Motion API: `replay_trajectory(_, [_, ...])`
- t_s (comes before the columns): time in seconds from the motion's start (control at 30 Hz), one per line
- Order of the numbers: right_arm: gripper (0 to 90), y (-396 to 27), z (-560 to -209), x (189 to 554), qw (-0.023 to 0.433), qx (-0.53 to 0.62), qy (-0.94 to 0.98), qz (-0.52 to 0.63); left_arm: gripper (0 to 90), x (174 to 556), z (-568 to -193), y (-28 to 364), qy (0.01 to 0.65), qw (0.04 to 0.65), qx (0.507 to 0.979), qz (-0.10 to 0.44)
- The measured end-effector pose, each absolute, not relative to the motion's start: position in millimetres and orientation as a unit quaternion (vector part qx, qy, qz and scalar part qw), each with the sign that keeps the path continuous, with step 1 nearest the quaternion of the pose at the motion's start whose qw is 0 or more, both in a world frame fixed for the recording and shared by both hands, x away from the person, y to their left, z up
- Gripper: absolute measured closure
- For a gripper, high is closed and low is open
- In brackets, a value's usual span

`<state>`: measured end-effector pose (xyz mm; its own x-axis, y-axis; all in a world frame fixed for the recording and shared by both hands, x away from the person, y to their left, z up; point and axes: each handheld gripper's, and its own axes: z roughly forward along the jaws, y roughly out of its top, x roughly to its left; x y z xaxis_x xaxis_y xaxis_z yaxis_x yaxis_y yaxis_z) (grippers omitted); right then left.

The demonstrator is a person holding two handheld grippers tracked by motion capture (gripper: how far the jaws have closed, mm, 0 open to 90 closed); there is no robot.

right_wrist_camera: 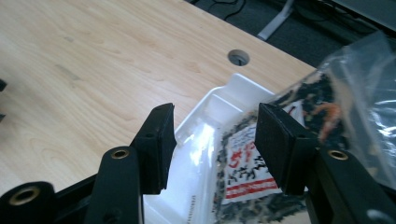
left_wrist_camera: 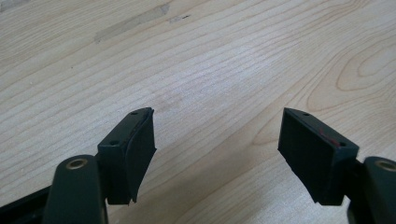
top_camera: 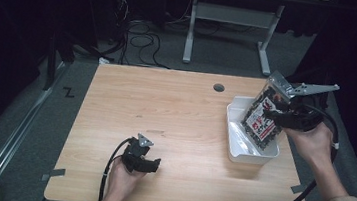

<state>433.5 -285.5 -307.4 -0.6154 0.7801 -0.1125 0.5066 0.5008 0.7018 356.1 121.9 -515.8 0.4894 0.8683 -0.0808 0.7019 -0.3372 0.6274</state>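
High view, one white tray (top_camera: pixel 235 136) near table's (top_camera: pixel 165 109) right edge. One clear bag (top_camera: pixel 265 114) of dark dried bits, standing tilted in tray. Right gripper (top_camera: pixel 285 117) beside bag, jaws parted, pads not pressing. Left gripper (top_camera: pixel 147 163) well left of tray, released, empty. Risk: bag tipping over tray wall if nudged; slippery film sliding from pads.

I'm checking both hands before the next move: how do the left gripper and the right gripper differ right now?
The left gripper sits low over bare table near the front edge, jaws open with nothing between them. The right gripper is raised at the white tray, open jaws either side of the clear snack bag standing in it, pads apparently not pressing. Both are black, two-jawed and hand-held.
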Motion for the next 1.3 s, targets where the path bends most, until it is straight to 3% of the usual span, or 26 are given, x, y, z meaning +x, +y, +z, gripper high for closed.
replay_trajectory(1.3, [47.4, -244, -394, 376, 0.125, 0.339, 0.848, 0.388, 29.1, 355, -515, 120, 0.478, 0.314, 0.809, 0.136])
